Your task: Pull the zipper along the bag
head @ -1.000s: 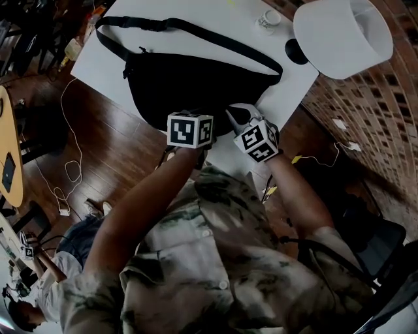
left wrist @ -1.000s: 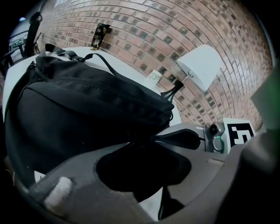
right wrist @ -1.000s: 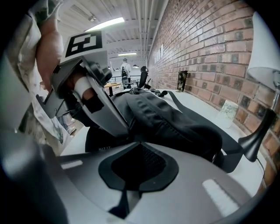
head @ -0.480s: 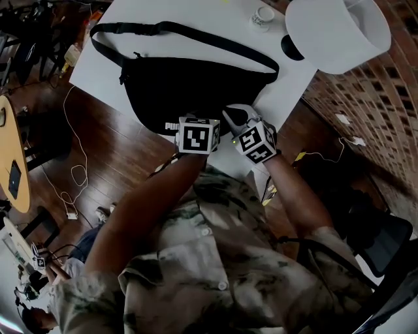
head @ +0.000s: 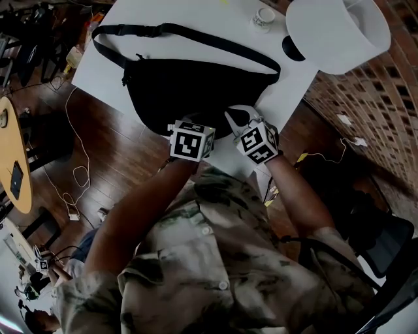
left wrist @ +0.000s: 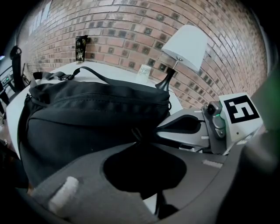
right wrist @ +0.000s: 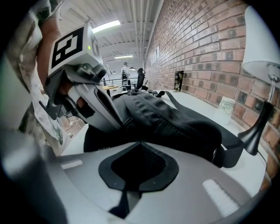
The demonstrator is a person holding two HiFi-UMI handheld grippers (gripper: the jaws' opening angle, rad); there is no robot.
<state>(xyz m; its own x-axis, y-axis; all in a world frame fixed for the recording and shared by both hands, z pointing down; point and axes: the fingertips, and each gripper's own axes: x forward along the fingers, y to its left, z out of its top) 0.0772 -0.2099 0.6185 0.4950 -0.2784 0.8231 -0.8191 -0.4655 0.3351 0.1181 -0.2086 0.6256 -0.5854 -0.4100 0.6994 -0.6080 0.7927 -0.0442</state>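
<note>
A black waist bag (head: 196,85) lies on the white table (head: 98,72), its strap (head: 196,36) looped along the far side. Both grippers sit at the bag's near edge. My left gripper (head: 194,127) has its jaws closing, and in the left gripper view (left wrist: 140,141) the tips pinch the small zipper pull (left wrist: 137,132) on the bag (left wrist: 87,118). My right gripper (head: 238,119) is just to the right of it. In the right gripper view (right wrist: 140,144) it is shut on the bag's fabric (right wrist: 175,122).
A lamp with a white shade (head: 336,29) and black base (head: 295,49) stands at the table's far right, beside a small cup (head: 264,16). A dark can (left wrist: 81,45) stands by the brick wall. Cables lie on the wooden floor (head: 72,176) to the left.
The left gripper has shifted a little along the bag's near edge and its cube has turned. The right gripper has stayed where it was on the bag.
</note>
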